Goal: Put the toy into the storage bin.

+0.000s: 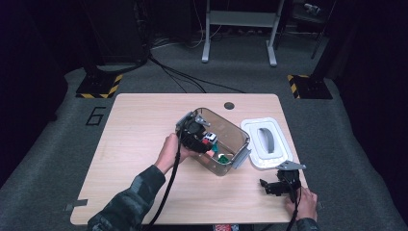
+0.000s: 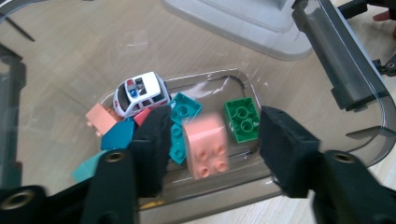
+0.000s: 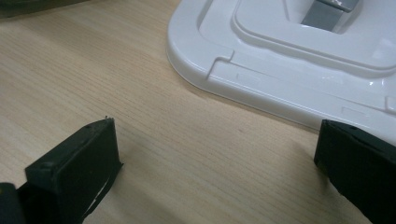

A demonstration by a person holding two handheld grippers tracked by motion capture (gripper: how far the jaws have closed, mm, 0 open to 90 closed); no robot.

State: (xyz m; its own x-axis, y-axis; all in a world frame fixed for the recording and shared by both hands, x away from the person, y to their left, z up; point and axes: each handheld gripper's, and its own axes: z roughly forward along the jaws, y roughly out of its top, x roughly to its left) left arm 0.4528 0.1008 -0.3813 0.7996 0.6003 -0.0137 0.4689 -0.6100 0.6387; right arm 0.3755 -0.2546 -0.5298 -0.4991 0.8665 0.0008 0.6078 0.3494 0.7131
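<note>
Fingers (image 2: 149, 140) of the left gripper (image 2: 212, 149) stand apart, gripping nothing, around a salmon brick (image 2: 205, 144) over the clear bin (image 2: 336, 60) mid-table: probably light, rigid, slick plastic, best pinched across its flat sides.

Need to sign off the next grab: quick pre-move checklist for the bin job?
1. Left gripper jaws apart: ok.
2. Pink brick free of the pads: looks ok, it is blurred.
3. Brick inside the bin: ok.
4. Lid off, beside the bin: ok.
5. Right gripper open, nothing between the jaws: ok.
6. More loose toys left on the table: cannot tell.
</note>
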